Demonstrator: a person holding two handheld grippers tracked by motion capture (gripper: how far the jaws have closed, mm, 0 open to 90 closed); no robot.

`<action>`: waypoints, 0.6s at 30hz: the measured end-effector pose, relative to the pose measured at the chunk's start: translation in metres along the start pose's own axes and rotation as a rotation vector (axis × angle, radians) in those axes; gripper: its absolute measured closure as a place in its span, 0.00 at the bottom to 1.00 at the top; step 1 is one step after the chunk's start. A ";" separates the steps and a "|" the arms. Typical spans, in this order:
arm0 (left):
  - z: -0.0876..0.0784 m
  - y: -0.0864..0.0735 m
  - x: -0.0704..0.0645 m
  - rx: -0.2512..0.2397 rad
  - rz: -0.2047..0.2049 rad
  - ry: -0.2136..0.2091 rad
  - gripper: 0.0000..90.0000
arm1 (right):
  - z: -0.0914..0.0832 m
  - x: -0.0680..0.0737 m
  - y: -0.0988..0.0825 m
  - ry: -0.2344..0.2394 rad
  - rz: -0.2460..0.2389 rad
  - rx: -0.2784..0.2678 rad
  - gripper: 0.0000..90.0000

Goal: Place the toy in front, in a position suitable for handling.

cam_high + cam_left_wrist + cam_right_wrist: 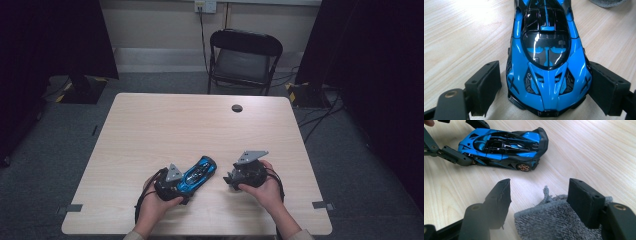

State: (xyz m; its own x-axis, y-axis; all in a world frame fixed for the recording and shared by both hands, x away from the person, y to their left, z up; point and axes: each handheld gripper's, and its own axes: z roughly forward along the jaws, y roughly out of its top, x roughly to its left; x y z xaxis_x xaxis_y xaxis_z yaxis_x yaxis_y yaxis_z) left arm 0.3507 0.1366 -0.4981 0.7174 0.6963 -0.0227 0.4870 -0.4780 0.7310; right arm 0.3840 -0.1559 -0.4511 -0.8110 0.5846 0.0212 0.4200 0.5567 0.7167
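A blue and black toy sports car stands on its wheels on the wooden table, near the front edge. My left gripper is open around the car's nose; its left pad stands clear of the body and its right pad sits right at the car's side. In the right gripper view the car lies side-on with the left gripper flanking its front. My right gripper is open to the car's right, over a grey towelling cloth that lies between its jaws untouched.
A black folding chair stands beyond the table's far edge. A dark cable hole sits near the far side of the tabletop. The cloth's edge lies past the car's tail.
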 end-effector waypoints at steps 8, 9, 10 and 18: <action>-0.001 0.000 0.006 -0.018 0.031 -0.032 0.28 | -0.006 -0.008 -0.005 -0.009 0.012 0.007 0.34; -0.001 -0.001 0.007 -0.021 0.035 -0.035 0.28 | -0.008 -0.010 -0.006 -0.013 0.010 0.009 0.33; -0.001 -0.001 0.007 -0.028 0.034 -0.039 0.28 | -0.010 -0.012 -0.008 -0.018 0.004 0.010 0.32; -0.002 -0.003 0.009 -0.023 0.027 -0.040 0.25 | -0.027 -0.030 -0.028 -0.042 0.025 0.065 0.27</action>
State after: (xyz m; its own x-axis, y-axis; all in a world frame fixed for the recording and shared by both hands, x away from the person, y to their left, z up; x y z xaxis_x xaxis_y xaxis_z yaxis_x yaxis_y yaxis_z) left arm 0.3547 0.1456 -0.4990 0.7494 0.6614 -0.0296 0.4562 -0.4835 0.7471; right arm 0.3855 -0.2048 -0.4532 -0.7824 0.6227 0.0083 0.4669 0.5777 0.6696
